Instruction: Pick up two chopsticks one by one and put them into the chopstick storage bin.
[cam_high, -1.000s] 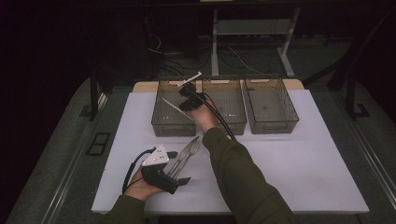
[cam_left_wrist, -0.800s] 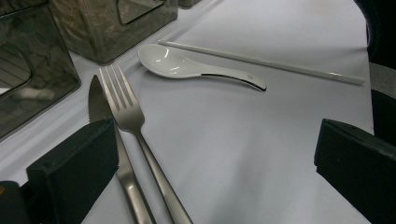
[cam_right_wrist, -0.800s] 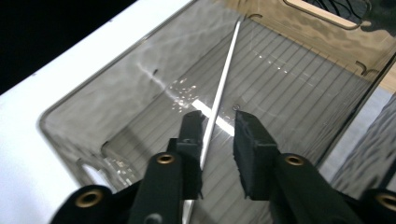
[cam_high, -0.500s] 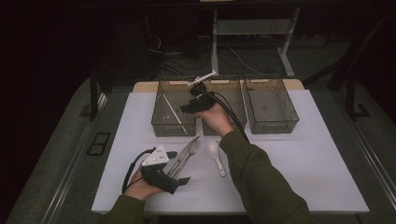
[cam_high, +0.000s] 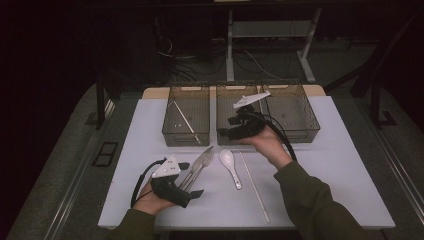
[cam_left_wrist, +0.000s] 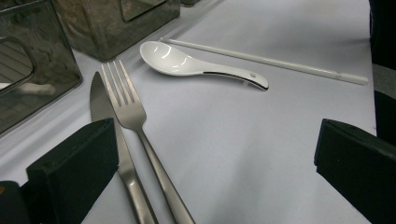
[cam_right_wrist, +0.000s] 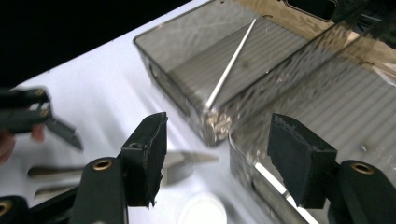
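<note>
Overhead, the white tabletop (cam_high: 345, 175) is carrying everything, with its right half lying bare out to the right edge and a wide free strip running along the near edge. 3 smoky bins are sitting side by side against the far edge: the left bin (cam_high: 186, 121) is holding 1 chopstick (cam_high: 184, 120) slanted across its floor, the middle bin (cam_high: 225, 112) is standing beside it, and the right bin (cam_high: 292, 112) is closing the row.

The right gripper (cam_high: 226, 134) is hovering over the middle bin's near wall, its jaws having just been opening and now standing apart with nothing between them. The left gripper (cam_high: 192, 182) is resting near the near-left corner, jaws spread wide and empty, with the knife and fork handles running just past its left jaw in the left gripper view.

Between the bins and the near edge, a second chopstick (cam_high: 254, 186) is lying closest to the open right side. The knife (cam_high: 192, 167) and fork (cam_high: 201, 165) are lying side by side, tips toward the left bin. The white spoon (cam_high: 231, 167) is lying between fork and chopstick, apart from both.
</note>
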